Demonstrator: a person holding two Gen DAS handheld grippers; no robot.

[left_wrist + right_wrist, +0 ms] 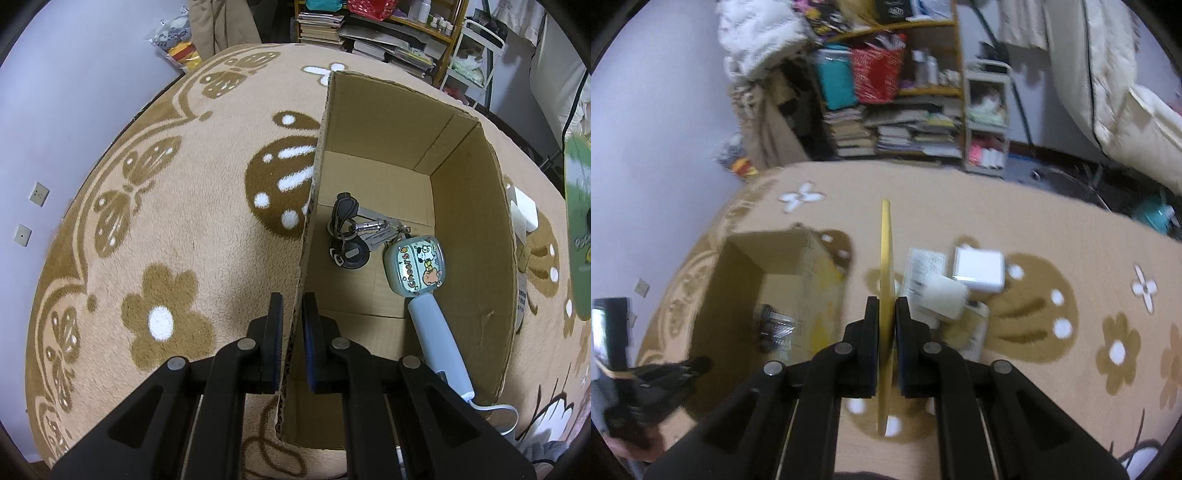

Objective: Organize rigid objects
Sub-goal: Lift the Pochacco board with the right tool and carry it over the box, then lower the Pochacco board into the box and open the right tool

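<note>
open cardboard box (pixel 472 206), keys (pixel 351 236) and blue fan (pixel 415 269) inside

The word "Cheers" runs in coloured letters across the cartoon face of the pale blue handheld fan (pixel 413 267) lying in the cardboard box (pixel 476 206). Print on the white packet (pixel 925 266) in the right wrist view is too blurred to read.

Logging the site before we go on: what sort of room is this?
Probably a lived-in bedroom or storage room at home: a flower-patterned fleece blanket as the work surface, a crammed bookshelf and a cardboard box holding keys.
</note>
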